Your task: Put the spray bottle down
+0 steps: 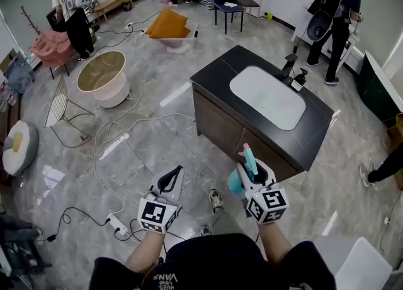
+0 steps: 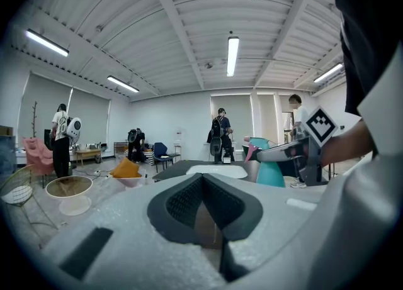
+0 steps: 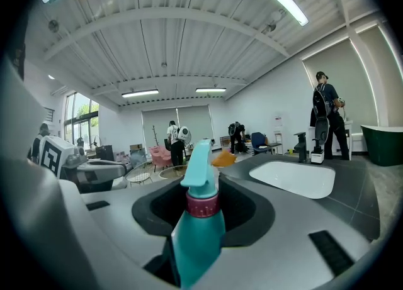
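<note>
The right claw (image 1: 255, 170) grips a teal spray bottle (image 3: 198, 232) between its jaws, held near the dark tabletop (image 1: 315, 128). The left claw (image 1: 170, 180) is closed and empty.

The spray bottle (image 3: 199, 232) shows only head and shoulders — its base is hidden down between the jaws.

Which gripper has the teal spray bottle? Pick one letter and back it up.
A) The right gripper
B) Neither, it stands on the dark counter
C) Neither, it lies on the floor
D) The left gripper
A: in the right gripper view the spray bottle stands upright between the jaws of the right gripper, while the left gripper shows its jaws together with nothing between them.
</note>
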The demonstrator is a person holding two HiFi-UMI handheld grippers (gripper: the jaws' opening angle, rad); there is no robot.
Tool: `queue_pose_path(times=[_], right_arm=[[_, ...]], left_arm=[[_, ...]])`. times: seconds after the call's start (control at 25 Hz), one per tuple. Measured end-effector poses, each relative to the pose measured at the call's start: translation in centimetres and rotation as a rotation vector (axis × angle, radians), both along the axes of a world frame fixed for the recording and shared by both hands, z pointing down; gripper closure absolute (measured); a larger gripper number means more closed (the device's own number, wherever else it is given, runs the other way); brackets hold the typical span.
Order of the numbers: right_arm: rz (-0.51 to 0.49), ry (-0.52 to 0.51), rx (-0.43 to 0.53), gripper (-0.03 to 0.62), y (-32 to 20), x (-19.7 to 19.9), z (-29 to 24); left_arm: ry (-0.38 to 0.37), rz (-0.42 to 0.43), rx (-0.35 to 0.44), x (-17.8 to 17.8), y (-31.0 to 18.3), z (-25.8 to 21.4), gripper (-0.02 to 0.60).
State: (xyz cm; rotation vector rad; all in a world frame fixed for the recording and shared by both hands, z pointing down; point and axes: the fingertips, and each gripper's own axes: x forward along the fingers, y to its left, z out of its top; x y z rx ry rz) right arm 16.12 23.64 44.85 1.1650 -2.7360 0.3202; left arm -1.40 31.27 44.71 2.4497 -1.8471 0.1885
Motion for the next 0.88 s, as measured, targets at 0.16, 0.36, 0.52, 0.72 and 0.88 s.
queue_pose_path(times=[0.16, 0.36, 0.52, 0.72, 0.88], right_arm=[[-0.008, -0.002, -0.009, 0.445, -3.2, -0.8, 0.3], [-0.01, 0.004, -0.028, 0.445, -7.7, -1.4, 0.9], [-0.012, 0.012, -0.036, 0.445, -11.2, -2.0, 1.1], [-0.012, 0.015, -0.04, 0.445, -16.2, -2.4, 1.6], [-0.017, 0.015, -0.033, 0.445, -20.2, -2.8, 1.3]], left_arm=[[0.004, -0.013, -0.014, -0.8, -3.0, 0.2, 0.571], [0.01, -0.019, -0.025, -1.3, -7.4, 0.6, 0.571], [0.013, -0.021, -0.041, -1.8, -10.6, 0.9, 0.571], [0.013, -0.028, -0.05, -2.2, -15.4, 1.4, 0.571], [0.008, -0.033, -0.043, -2.6, -19.3, 0.9, 0.571]])
